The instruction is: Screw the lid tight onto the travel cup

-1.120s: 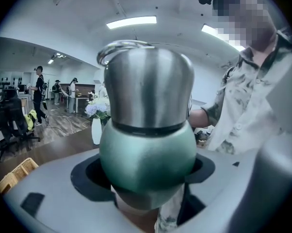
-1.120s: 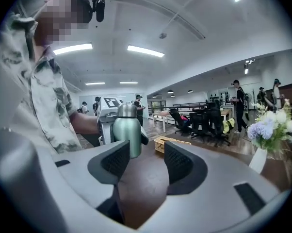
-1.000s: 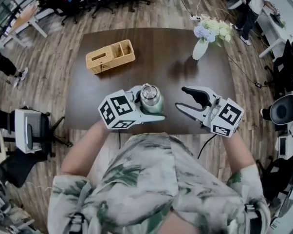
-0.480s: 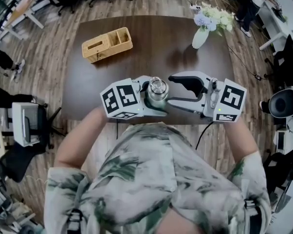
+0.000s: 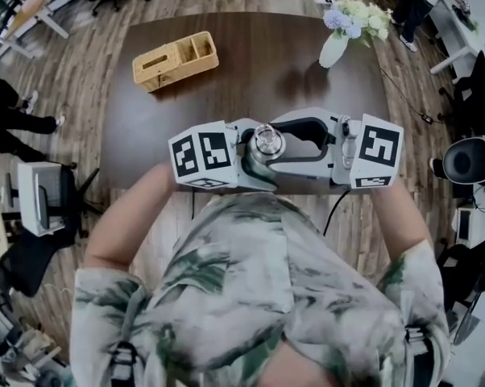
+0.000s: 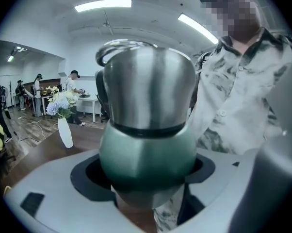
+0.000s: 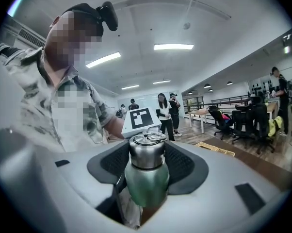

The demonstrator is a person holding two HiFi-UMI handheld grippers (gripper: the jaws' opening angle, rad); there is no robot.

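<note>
Left gripper (image 6: 146,178), tilted slightly down, has its fingers clamped on the green travel cup (image 6: 146,154) over the table (image 5: 250,71), near its front edge. Right gripper (image 7: 147,169) faces it, roughly level; its fingers stand wide, straddling the lid (image 7: 147,152), seemingly not touching.

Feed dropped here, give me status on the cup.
Left tongs clamped on cup. Right tongs open, just closing in, lid between them. Nothing in the way.
</note>
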